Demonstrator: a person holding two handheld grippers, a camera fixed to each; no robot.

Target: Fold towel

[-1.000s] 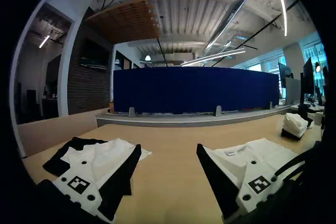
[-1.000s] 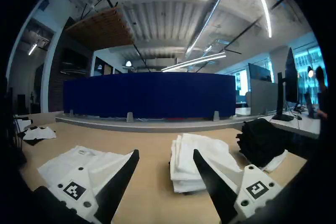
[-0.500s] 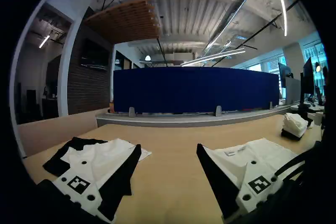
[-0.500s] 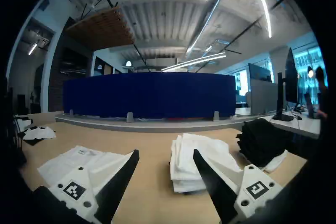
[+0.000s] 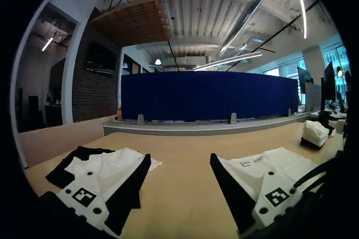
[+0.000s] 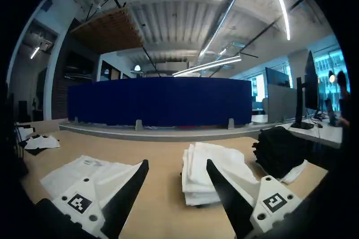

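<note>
Left gripper [image 5: 180,154] and right gripper [image 6: 177,161] spread wide, empty; white towel [image 6: 80,167] flat, seemingly unfolded, beside folded stack [image 6: 195,171]

Desk [image 6: 164,154]: carries all towels.
Flat towel [image 6: 85,171]: left (right gripper view).
Folded stack [image 6: 215,167]: right of it.
Second stack [image 6: 280,149]: rightmost.
Divider [image 6: 157,102]: behind, along desk's far edge.

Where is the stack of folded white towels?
In the right gripper view, the stack of folded white towels sits on the wooden table just ahead of the right gripper, with a pile of black cloth on its right.
</note>
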